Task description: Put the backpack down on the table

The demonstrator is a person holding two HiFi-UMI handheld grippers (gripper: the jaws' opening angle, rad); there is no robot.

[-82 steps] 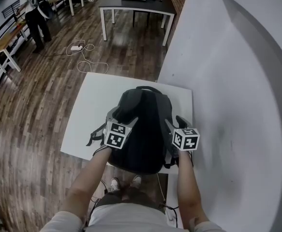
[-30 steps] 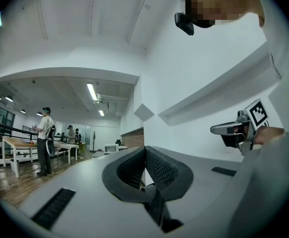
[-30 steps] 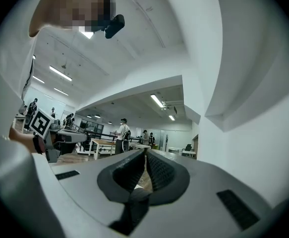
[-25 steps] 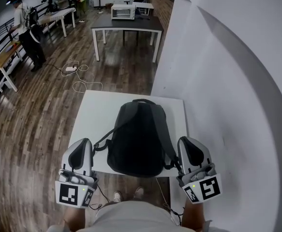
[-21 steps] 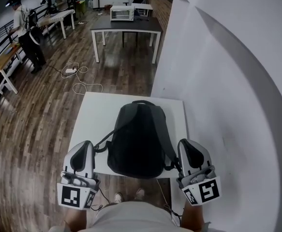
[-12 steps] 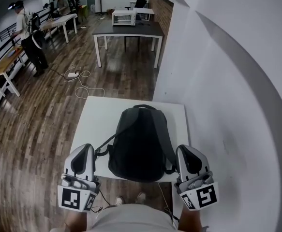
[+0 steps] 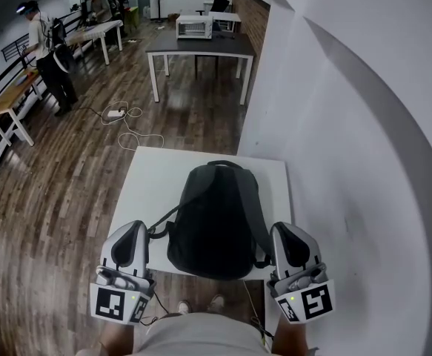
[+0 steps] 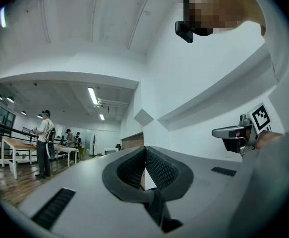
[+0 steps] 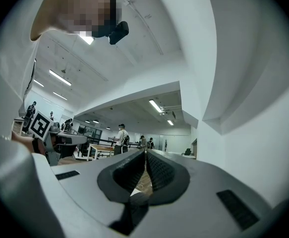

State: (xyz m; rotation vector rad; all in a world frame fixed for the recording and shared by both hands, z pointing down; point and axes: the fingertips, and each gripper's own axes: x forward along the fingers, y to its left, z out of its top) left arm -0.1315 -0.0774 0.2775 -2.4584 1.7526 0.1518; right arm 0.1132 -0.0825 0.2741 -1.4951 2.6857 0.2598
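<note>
backpack (image 7: pixel 216 217) lies flat on the white table (image 7: pixel 145 180)
left gripper (image 7: pixel 132 228) and right gripper (image 7: pixel 284 230), jaws together and empty, flank its near end; white wall (image 7: pixel 349 162) just right.

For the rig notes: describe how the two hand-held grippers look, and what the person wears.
Both the left gripper and the right gripper have smooth pale grey shells tapering to two jaws lined with black, textured pads. Each carries a marker cube printed with black-and-white squares and a small green light. The person wears a light top.
</note>
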